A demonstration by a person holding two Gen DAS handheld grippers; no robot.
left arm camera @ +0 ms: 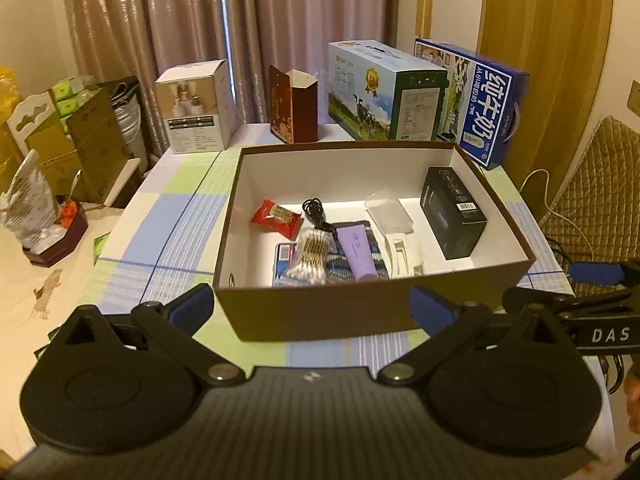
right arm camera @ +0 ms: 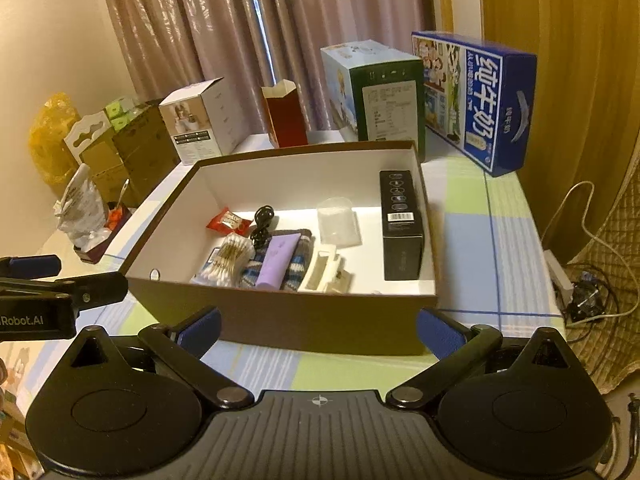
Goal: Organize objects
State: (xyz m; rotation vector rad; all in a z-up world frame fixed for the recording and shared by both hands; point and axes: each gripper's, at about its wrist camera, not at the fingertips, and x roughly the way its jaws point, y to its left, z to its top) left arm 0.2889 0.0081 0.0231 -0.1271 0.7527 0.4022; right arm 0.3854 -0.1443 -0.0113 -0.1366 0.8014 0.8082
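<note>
Brown box (left arm camera: pixel 360 312) sits on the checked desk (left arm camera: pixel 176 216) — inside: black carton (left arm camera: pixel 454 220) at right, purple tube (left arm camera: pixel 357 254), cotton swabs (left arm camera: pixel 312 254), red packet (left arm camera: pixel 276 217). Left tongs (left arm camera: pixel 312 306) wide, empty; right tongs (right arm camera: pixel 318 326) wide, empty — both short of the box.

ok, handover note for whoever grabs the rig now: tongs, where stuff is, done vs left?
Left tongs: open, empty, short of the brown box.
Right tongs: open, empty, same spot.
In the box: black carton at its right wall, purple tube on a striped cloth, cotton swabs, red packet, black cable, clear cup.
Done: small items boxed.
Left: nothing loose visible on the tablecloth; possibly finished.
</note>
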